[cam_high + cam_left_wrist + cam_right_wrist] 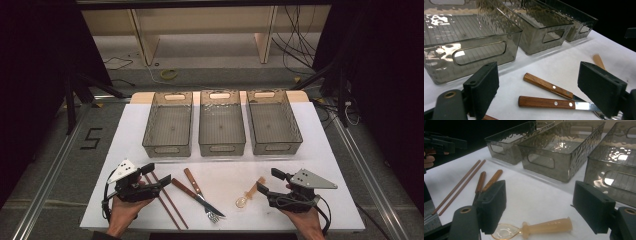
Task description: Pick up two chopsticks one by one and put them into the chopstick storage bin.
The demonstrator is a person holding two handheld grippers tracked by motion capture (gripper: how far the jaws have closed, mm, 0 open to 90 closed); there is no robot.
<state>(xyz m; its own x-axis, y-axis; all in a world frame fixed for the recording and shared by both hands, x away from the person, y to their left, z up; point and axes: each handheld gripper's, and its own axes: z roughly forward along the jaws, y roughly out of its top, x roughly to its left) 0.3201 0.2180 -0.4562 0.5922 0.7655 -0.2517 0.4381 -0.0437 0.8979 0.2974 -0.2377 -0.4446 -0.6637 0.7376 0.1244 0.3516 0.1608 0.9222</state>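
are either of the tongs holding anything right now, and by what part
Nothing is held. Left tongs and right tongs are both open above the table, clear of the cutlery.

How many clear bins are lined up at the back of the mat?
3, side by side and empty: left bin, middle bin, right bin. None seem hidden.

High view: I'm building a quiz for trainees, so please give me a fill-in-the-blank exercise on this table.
1. Behind the cutlery stand ____ smoky plastic bins.
2. All of the bins are ____.
3. The chopsticks lie nearest the ____ hand-held gripper.
4. The translucent spoon lies before the right hand-held gripper, whose jaws are ____.

Missing words: three; empty; left; open
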